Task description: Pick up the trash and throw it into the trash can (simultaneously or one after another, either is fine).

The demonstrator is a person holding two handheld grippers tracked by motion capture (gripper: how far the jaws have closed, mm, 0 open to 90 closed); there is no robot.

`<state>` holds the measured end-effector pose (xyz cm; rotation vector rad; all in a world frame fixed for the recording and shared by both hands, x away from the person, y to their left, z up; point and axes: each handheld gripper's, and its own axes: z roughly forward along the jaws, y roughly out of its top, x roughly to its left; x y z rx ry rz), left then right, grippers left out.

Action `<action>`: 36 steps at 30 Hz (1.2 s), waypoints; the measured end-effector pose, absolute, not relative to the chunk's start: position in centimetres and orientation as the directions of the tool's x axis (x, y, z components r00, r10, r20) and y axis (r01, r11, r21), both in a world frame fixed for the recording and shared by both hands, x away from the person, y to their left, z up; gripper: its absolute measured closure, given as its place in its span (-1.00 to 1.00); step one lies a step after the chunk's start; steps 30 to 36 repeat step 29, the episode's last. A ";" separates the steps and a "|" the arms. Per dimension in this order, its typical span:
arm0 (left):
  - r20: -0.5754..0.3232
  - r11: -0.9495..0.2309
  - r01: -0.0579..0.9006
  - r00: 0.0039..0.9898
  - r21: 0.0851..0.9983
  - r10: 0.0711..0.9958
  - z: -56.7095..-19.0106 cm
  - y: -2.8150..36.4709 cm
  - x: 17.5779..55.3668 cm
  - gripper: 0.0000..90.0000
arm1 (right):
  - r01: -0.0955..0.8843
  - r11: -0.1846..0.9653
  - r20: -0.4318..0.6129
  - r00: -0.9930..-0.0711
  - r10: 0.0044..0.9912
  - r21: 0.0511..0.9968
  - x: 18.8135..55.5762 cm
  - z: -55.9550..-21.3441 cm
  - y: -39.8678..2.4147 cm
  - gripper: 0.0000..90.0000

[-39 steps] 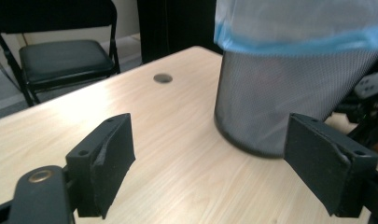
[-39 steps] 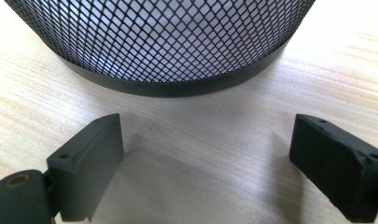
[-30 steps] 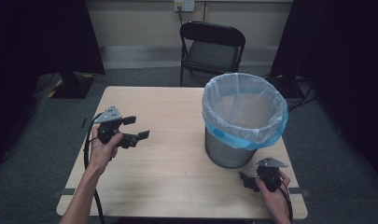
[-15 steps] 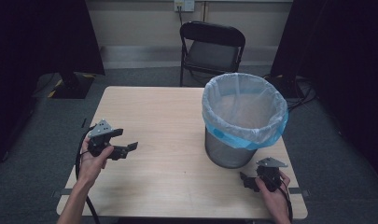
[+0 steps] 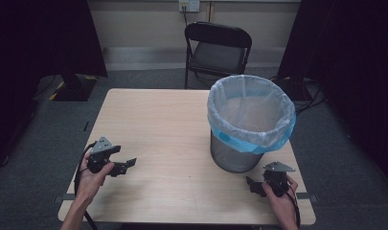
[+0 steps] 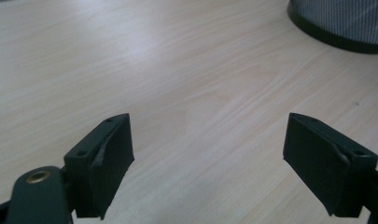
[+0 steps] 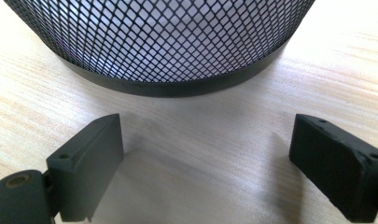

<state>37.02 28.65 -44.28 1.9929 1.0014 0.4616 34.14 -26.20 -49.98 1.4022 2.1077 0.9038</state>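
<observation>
A black mesh waste bin (image 5: 249, 125) with a white and blue liner stands on the right half of the light wooden table (image 5: 163, 120). My left gripper (image 5: 125, 165) is held low over the table's front left, jaws wide apart with bare wood between them (image 6: 207, 154). My right gripper (image 5: 253, 185) rests near the front right corner, just in front of the bin, open and empty. In the right gripper view the bin's mesh wall (image 7: 163, 42) rises close ahead of the gripper (image 7: 205, 163). The bin's base (image 6: 345, 23) shows at the top right of the left gripper view.
A black folding chair (image 5: 218, 50) stands behind the table's far edge. Dark curtains hang at both sides. Cables lie on the grey floor at the right (image 5: 311, 96). A wall socket (image 5: 189, 5) sits on the back wall.
My left gripper has moved toward the table's near edge and come lower. The right gripper has stayed where it was.
</observation>
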 end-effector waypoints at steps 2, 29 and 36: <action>-0.050 -0.326 0.495 0.605 0.805 0.795 -45.0 28.7 36.8 -0.65 | 0.629 0.269 -0.011 -0.382 0.924 0.729 34.1 -50.0 -26.2 -0.80; 0.002 -0.373 0.568 0.547 0.734 0.837 -50.1 28.2 35.9 -0.73 | 0.629 0.269 -0.012 -0.381 0.924 0.729 34.1 -50.0 -26.2 -0.80; 0.002 -0.373 0.568 0.547 0.734 0.837 -50.1 28.2 35.9 -0.73 | 0.629 0.269 -0.012 -0.381 0.924 0.729 34.1 -50.0 -26.2 -0.80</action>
